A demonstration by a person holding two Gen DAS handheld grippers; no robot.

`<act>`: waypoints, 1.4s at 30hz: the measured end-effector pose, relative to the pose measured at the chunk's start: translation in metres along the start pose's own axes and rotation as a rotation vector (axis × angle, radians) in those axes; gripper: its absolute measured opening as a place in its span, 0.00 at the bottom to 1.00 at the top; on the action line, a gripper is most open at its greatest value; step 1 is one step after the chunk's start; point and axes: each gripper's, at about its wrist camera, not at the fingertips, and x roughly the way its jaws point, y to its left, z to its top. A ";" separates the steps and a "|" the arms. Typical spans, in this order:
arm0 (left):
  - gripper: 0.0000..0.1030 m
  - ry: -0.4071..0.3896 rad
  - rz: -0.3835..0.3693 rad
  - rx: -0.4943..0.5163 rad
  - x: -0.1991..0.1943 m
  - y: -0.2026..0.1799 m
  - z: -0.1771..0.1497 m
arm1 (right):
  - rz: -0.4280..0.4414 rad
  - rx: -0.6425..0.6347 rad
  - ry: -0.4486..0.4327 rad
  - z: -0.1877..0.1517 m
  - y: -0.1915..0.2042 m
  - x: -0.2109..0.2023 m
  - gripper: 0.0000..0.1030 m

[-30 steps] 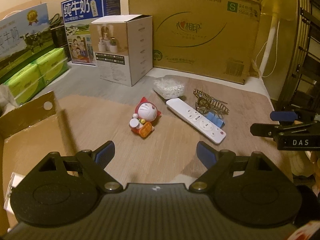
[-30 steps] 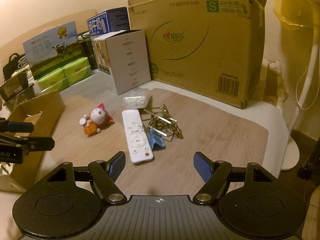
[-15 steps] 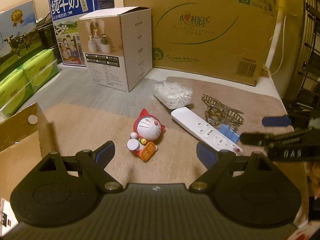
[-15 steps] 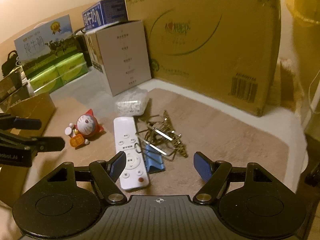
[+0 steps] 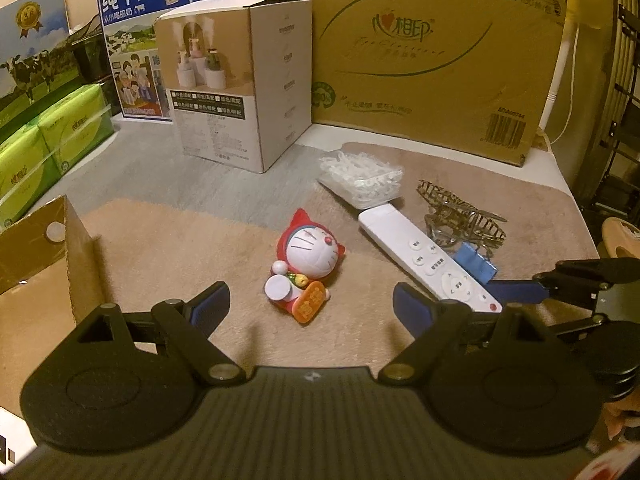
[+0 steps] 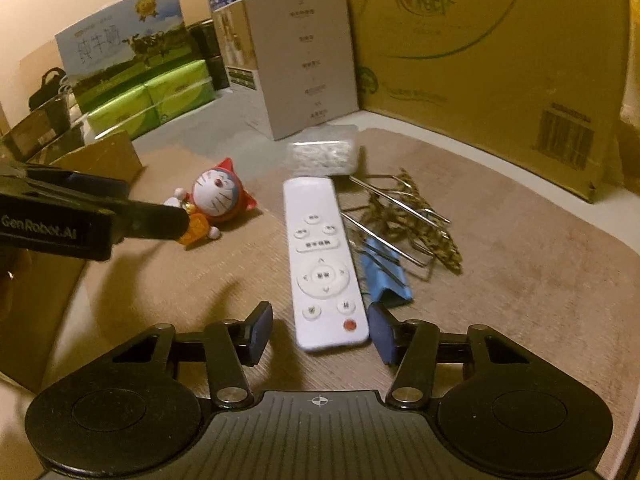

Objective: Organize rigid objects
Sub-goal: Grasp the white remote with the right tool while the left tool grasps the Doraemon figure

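A red and white cat figurine lies on the brown mat, just ahead of my open left gripper; it also shows in the right wrist view. A white remote lies lengthwise with its near end between the open jaws of my right gripper; it shows in the left wrist view too. Beside the remote are a blue binder clip, a brass wire model and a clear box of white bits.
An open cardboard box stands at the left. A white carton, a large cardboard box, milk cartons and green tissue packs line the back. A fan stand is at the right.
Both grippers have moved forward and lower towards the mat. The right gripper now straddles the remote's near end; the left has closed in on the figurine.
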 end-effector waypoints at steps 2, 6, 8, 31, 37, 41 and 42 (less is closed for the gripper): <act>0.84 0.000 0.003 -0.003 0.000 0.003 0.000 | 0.007 -0.016 0.001 0.002 0.005 0.004 0.50; 0.84 0.000 0.008 -0.011 0.000 0.008 0.000 | -0.008 -0.046 -0.018 0.010 0.015 0.015 0.50; 0.84 0.002 0.007 -0.009 0.001 0.009 0.001 | -0.025 -0.062 -0.028 0.014 0.018 0.022 0.50; 0.55 0.082 -0.032 0.144 0.061 -0.004 0.024 | -0.043 -0.015 -0.055 0.007 0.011 0.012 0.38; 0.40 0.110 -0.047 0.155 0.070 0.000 0.027 | -0.042 -0.009 -0.058 0.005 0.010 0.010 0.38; 0.40 0.116 -0.042 0.133 0.059 -0.001 0.022 | -0.039 -0.009 -0.058 0.002 0.014 0.004 0.38; 0.40 0.116 -0.038 0.127 0.054 -0.003 0.020 | -0.039 -0.010 -0.059 0.001 0.016 0.002 0.38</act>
